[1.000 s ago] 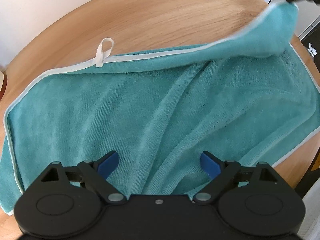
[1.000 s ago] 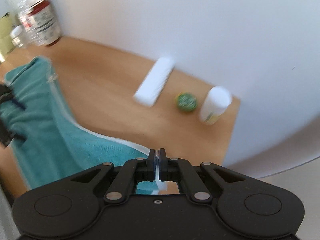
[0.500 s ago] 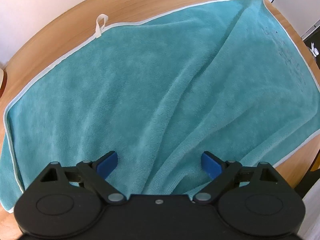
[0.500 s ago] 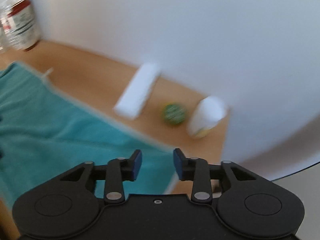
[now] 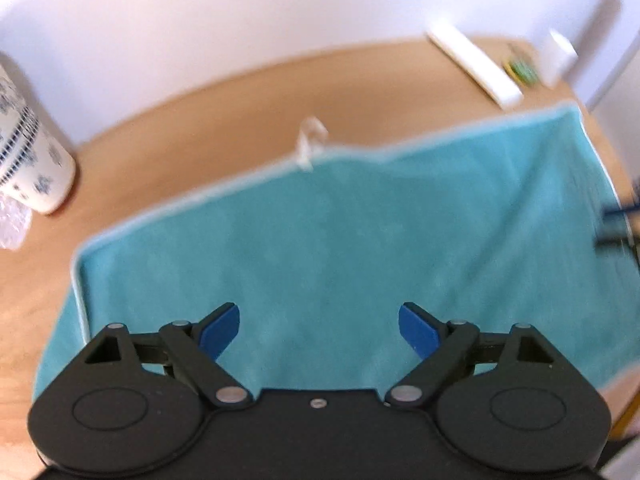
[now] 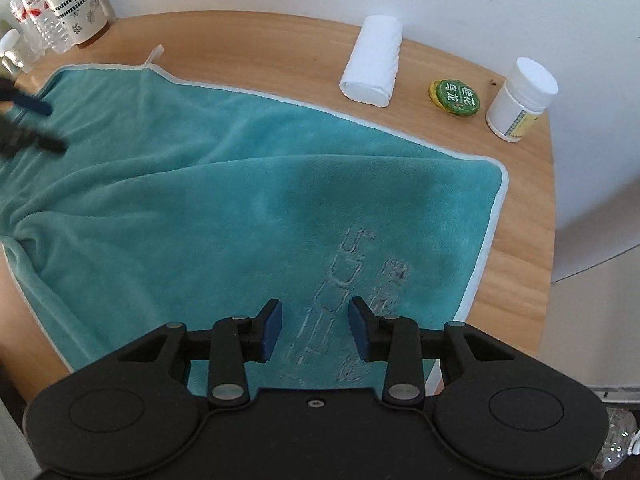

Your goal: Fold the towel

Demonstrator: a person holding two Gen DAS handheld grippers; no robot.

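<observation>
One round wooden table (image 6: 280,40) fills both views, and one teal towel (image 6: 200,208) lies spread open across the middle of it, rippled by long creases toward the left of the right wrist frame. Two grippers hover above it with nothing held: the left gripper (image 5: 319,326) has its jaws spread wide, the right gripper (image 6: 316,330) has its jaws parted more narrowly over the embossed lettering.

The likely trouble is a crooked fold: those creases could be trapped in it, or a pinch could catch only the pile and slip. A swept corner could also knock the clutter at upper right.

That clutter: one white roll (image 6: 374,64), one white bottle (image 6: 520,98), one green tin (image 6: 455,97). One patterned canister (image 6: 74,2) stands upper left. One hanging loop (image 6: 154,55).
</observation>
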